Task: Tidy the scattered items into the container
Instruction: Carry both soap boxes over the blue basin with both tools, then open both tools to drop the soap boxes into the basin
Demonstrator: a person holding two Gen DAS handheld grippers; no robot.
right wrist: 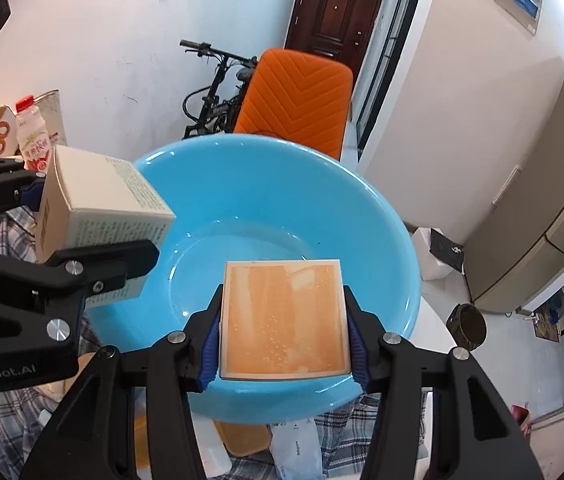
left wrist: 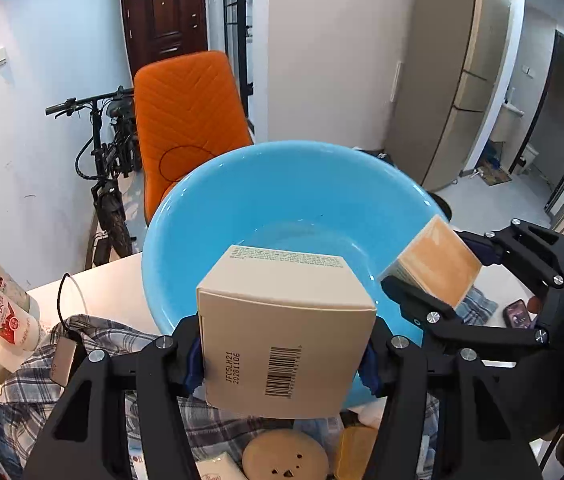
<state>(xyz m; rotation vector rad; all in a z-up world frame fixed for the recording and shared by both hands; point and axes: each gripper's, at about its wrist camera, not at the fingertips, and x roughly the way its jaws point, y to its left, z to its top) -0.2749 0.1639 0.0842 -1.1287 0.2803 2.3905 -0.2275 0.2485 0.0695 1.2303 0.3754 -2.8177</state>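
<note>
Landmark: blue basin (left wrist: 282, 200), nothing inside it that shows.

Left of the basin: your left gripper (left wrist: 284, 354) is clamped on the beige barcode box (left wrist: 288, 344), blue pads pressed to its two side faces. The box hangs over the basin's near-left rim, one corner pitched up, so it reads as carried in for a drop, not parked. The gripper points forward and somewhat down toward the basin floor.

Over the basin's near edge: your right gripper (right wrist: 284, 326) grips the orange-faced box (right wrist: 285, 322) across its width, fingers narrow against its sides. The orange face lies nearly flat and squarely above the hollow, well placed for release. In the left view this gripper comes in from the basin's right, box tilted.

Below the near rim: plaid cloth (right wrist: 338, 420) and more packets (right wrist: 296, 446), not yet gathered.
</note>
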